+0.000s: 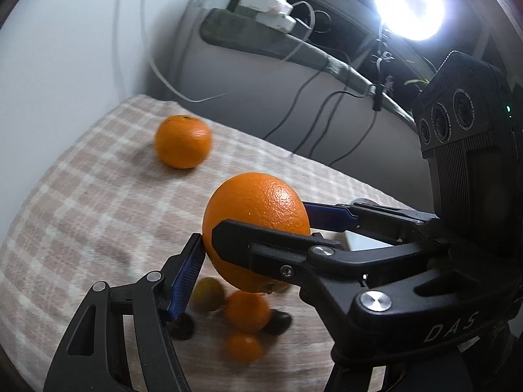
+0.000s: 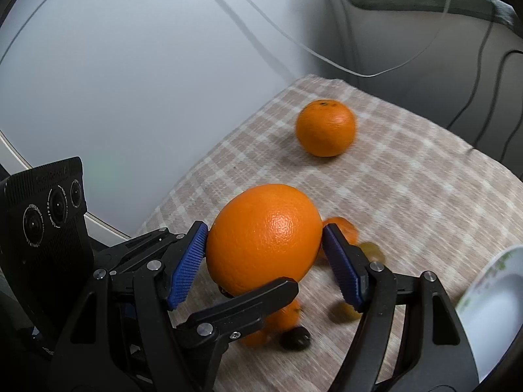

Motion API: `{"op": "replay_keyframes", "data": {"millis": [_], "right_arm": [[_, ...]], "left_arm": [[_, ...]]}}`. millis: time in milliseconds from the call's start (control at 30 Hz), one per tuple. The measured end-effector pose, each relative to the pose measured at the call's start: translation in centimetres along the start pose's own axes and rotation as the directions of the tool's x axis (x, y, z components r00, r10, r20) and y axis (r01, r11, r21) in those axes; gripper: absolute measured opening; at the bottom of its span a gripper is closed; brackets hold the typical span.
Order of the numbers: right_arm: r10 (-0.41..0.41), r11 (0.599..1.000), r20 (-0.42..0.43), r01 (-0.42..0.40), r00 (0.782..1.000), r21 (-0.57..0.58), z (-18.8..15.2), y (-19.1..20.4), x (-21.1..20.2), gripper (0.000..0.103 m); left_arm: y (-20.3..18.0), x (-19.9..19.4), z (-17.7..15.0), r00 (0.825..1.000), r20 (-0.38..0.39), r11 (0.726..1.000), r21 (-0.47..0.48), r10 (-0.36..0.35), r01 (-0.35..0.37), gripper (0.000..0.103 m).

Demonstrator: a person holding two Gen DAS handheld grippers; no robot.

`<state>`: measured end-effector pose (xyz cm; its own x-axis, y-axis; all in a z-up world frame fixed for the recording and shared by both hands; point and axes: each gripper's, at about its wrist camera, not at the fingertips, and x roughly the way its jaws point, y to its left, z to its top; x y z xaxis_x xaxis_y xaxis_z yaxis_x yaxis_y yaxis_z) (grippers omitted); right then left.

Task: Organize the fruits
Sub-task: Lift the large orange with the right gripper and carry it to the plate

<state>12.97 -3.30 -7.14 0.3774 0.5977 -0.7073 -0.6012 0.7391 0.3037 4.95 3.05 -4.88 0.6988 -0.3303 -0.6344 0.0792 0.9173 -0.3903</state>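
A large orange (image 1: 255, 202) (image 2: 264, 238) hangs above the plaid cloth (image 1: 98, 212), held by both grippers at once. My left gripper (image 1: 255, 228) has its blue left pad pressed on the orange's lower left; its other finger is hidden behind the right gripper's body. My right gripper (image 2: 264, 228) has a blue pad on each side of the orange. A second orange (image 1: 183, 140) (image 2: 325, 129) sits farther back on the cloth. Below the held orange lie small oranges (image 1: 246, 310), a yellowish fruit (image 1: 207, 294) and dark fruits (image 2: 295, 338).
A white bowl (image 2: 490, 297) with a green pattern stands at the right edge of the cloth. A pale wall (image 2: 130, 65) rises close behind, with loose cables (image 1: 294, 114) hanging. A bright lamp (image 1: 408, 0) shines at the top right.
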Motion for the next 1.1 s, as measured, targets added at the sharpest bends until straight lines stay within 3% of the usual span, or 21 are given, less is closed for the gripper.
{"op": "replay_keyframes", "data": {"millis": [533, 1100], "right_arm": [[-0.085, 0.99, 0.072, 0.075, 0.994, 0.122, -3.5, -5.7, -6.4, 0.075], [-0.116, 0.968, 0.078, 0.095, 0.99, 0.23, -7.1, -10.4, -8.9, 0.075]], "left_arm": [[-7.7, 2.8, -0.7, 0.994, -0.06, 0.987, 0.129, -0.088, 0.095, 0.064], [-11.7, 5.9, -1.9, 0.982, -0.144, 0.971, 0.19, -0.121, 0.148, 0.064]]}}
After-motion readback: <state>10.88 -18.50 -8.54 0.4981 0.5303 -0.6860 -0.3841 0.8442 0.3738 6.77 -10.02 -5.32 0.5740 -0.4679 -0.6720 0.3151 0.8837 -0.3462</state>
